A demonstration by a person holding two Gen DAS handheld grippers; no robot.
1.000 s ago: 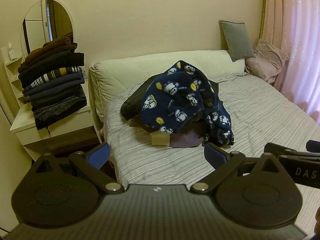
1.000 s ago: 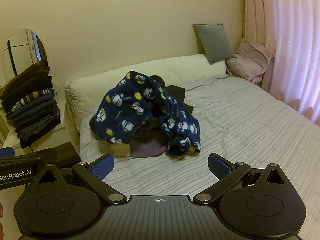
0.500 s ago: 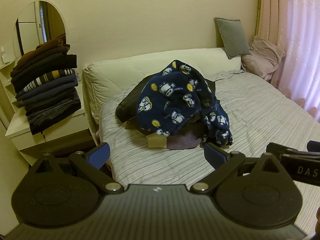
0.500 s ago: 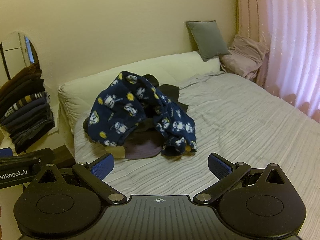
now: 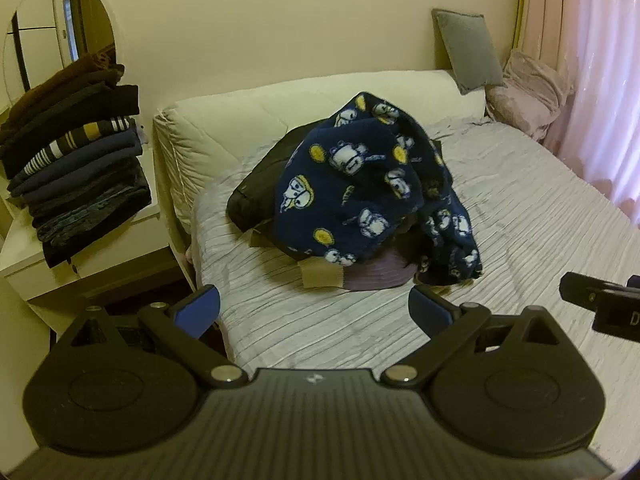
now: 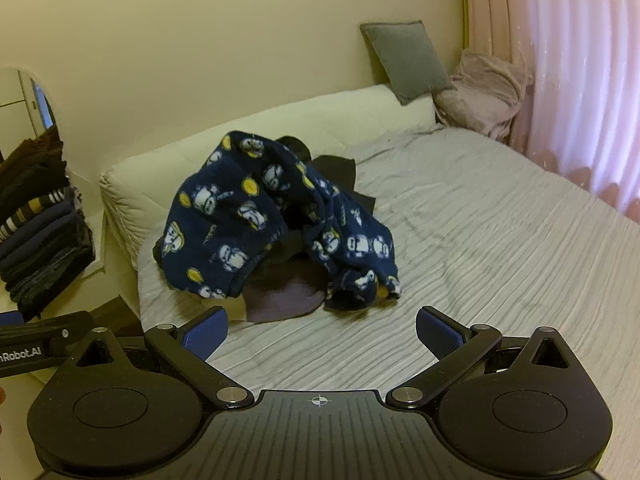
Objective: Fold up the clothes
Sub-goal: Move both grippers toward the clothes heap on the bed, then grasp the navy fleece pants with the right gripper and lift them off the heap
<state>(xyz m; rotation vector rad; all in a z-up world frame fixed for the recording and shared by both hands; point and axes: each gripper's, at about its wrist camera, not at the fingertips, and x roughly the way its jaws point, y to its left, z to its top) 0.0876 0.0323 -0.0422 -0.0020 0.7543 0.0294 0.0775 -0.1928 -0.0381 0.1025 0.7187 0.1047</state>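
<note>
Across the striped bed [image 5: 520, 216], your fleece pyjamas [image 5: 360, 184] top the heap at 12 o'clock, soft and floppy, so take a hem with each hand-held gripper, left [image 5: 314, 306] and right [image 6: 322, 330], both spread and empty.

I see a grey cushion [image 5: 467, 50] at 1 o'clock, pink curtain [image 6: 580, 80] at 2, oval mirror [image 5: 56, 32] at 10.
</note>
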